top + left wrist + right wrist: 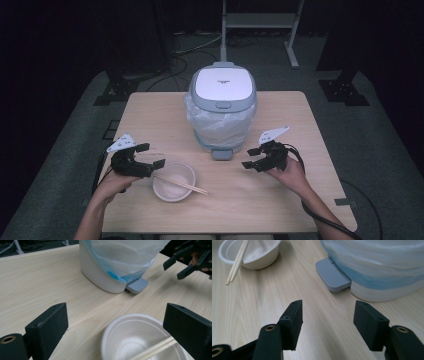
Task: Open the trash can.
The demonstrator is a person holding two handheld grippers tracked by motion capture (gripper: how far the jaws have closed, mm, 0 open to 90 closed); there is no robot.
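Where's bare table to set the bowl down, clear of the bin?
Free: left of the bin, right of it behind the right tool, and the near edge between both forearms. Crowded: around the bowl with chopsticks by the left tool, and before the pedal.

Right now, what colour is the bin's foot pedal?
Grey, the pedal has a ribbed top; clearest in the right gripper view.

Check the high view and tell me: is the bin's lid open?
No: the bin's lid lies flat and shut on top of the bin, above the plastic liner.
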